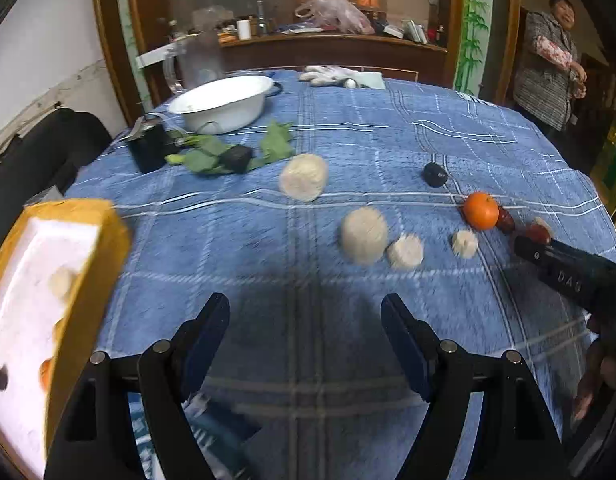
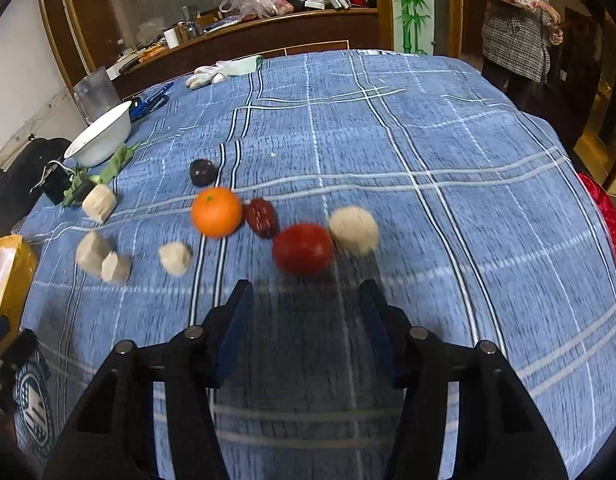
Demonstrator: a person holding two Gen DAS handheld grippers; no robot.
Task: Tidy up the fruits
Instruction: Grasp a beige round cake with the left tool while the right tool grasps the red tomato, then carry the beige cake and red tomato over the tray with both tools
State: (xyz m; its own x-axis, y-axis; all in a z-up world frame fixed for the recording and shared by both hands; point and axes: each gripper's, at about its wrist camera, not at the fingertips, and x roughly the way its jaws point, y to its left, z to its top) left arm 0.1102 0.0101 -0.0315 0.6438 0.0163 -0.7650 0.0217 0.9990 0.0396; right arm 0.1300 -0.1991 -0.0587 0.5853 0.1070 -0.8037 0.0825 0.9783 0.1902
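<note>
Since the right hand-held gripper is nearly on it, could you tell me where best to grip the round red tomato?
Grip the round red tomato across its widest middle, coming straight in from the near side. The right hand-held gripper is open there. The beige ball and dark red date crowd its far sides.

I have the left black two-finger gripper [image 1: 305, 312] hovering with its jaws spread wide and nothing between them. My right black two-finger gripper [image 2: 305, 296] is also parted wide, jaws empty. In the left wrist view the right gripper's black body reaches in from the right side.
</note>
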